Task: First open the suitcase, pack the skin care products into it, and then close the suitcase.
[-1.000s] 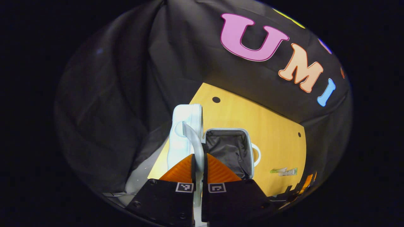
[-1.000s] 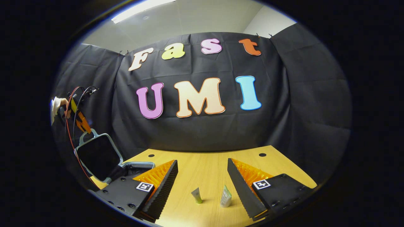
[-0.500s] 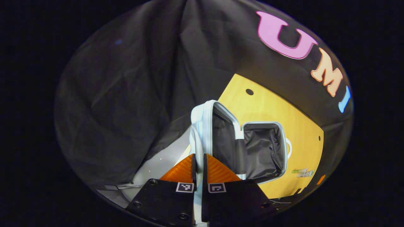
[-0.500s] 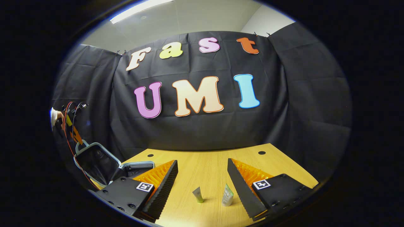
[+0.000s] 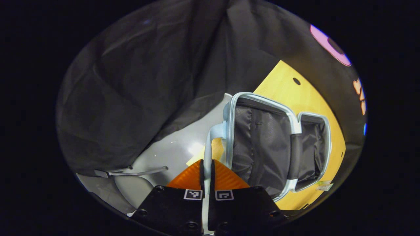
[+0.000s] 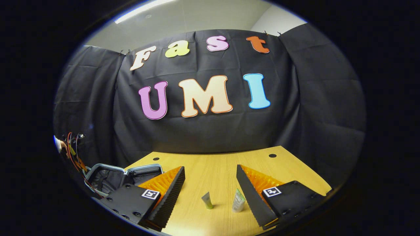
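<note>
In the left gripper view, my left gripper [image 5: 206, 165] is shut on the pale handle [image 5: 210, 144] of the suitcase lid [image 5: 259, 144]. The lid is swung far open and its dark lining faces up, beside the lined base [image 5: 311, 147] on the wooden table [image 5: 282, 88]. In the right gripper view the open suitcase [image 6: 111, 177] lies at the table's left end, with the left gripper [image 6: 77, 160] and a hand above its outer edge. My right gripper [image 6: 210, 183] is open, low over the table. A small green tube [image 6: 207, 200] and a white tube [image 6: 238, 200] stand upright between its fingers, untouched.
The table has small round holes [image 6: 272, 155] near its back edge. Past the table's left end lies grey floor [image 5: 174, 150] with a cable [image 5: 137, 171]. Black cloth walls close in the back and sides. A tube [image 5: 323, 186] lies beyond the suitcase base.
The left gripper has swung the suitcase lid from upright outward and down to almost flat, still holding the handle. The right gripper has barely moved.
</note>
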`<state>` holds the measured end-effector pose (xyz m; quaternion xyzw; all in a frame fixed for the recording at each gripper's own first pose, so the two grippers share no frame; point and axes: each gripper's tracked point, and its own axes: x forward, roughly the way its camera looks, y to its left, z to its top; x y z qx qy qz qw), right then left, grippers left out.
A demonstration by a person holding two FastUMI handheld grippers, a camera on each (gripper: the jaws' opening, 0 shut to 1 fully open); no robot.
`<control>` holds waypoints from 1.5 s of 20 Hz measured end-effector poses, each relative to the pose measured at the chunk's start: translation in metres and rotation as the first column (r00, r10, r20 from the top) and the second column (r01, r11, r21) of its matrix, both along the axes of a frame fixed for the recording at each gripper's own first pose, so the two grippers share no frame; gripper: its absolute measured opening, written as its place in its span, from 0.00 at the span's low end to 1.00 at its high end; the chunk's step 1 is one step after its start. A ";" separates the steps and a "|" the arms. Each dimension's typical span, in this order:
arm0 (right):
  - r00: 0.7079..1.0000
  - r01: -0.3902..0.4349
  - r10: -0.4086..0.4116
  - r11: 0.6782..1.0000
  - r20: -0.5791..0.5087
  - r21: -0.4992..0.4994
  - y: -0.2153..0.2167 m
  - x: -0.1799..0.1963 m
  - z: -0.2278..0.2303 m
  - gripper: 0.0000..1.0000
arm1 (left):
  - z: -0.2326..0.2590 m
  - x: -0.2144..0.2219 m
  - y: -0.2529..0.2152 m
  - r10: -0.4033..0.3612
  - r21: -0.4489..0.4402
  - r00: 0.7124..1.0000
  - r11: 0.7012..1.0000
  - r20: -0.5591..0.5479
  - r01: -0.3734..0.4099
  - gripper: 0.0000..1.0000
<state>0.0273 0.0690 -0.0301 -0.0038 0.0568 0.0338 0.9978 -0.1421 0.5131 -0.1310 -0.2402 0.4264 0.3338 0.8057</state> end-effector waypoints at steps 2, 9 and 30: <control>1.000 0.017 -0.017 1.000 -0.006 -0.003 -0.004 0.000 -0.002 0.98 | -0.017 0.002 0.000 -0.009 0.016 1.000 1.000 -0.026 0.010 0.00; 0.995 0.099 -0.100 0.995 -0.023 -0.024 -0.028 -0.008 -0.012 0.98 | -0.036 -0.004 -0.001 -0.008 0.035 0.991 0.999 -0.131 0.012 0.03; 0.974 0.057 -0.064 0.998 -0.218 -0.038 -0.073 0.008 -0.084 0.95 | 0.018 0.113 -0.374 -0.709 0.064 0.705 0.704 0.007 0.707 0.97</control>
